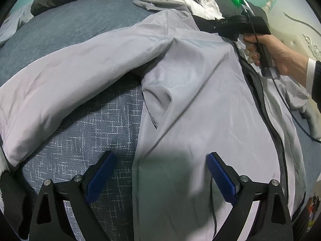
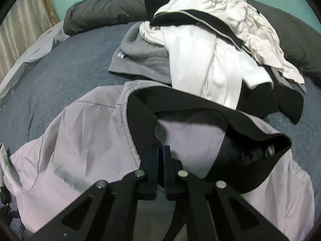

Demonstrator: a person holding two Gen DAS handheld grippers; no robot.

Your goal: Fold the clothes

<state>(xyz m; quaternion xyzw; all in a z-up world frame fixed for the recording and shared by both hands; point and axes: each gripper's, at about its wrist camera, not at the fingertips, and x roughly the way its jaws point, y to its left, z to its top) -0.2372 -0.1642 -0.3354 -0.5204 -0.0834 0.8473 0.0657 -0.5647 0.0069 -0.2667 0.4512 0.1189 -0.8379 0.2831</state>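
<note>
Right now the pale lilac jacket (image 1: 190, 92) lies spread face-up across the blue bedspread (image 1: 84, 132), its zip open and one sleeve (image 1: 60, 92) stretched out toward the near edge of the bed. The right claw (image 2: 160, 156) has its blue pads pressed together on the black ribbed collar (image 2: 180, 100), so that end of the garment is pinched. The left claw (image 1: 161, 172) hangs with its pads spread wide above the hem area, one pad over the bedspread and the other over the front panel, gripping nothing.

What worries me is that only a narrow bite of collar seems to be held. The shell fabric looks slippery, and if the collar is lifted or dragged while the other end lies free, I'd expect the ribbing to slide out or the whole jacket to skid along the bed rather than fold. The open front could also flop sideways, and the zip edge (image 1: 266, 116) might roll under and leave a crooked crease.

Just beyond the collar sits the heap of unfolded clothes (image 2: 210, 46), white, grey and black things piled together and touching the jacket's top edge, it seems. A pull in that direction could snag one of them or bury the collar.

The cable (image 1: 289, 108) trailing from the right handle lies across the far sleeve; it may catch the cloth.
</note>
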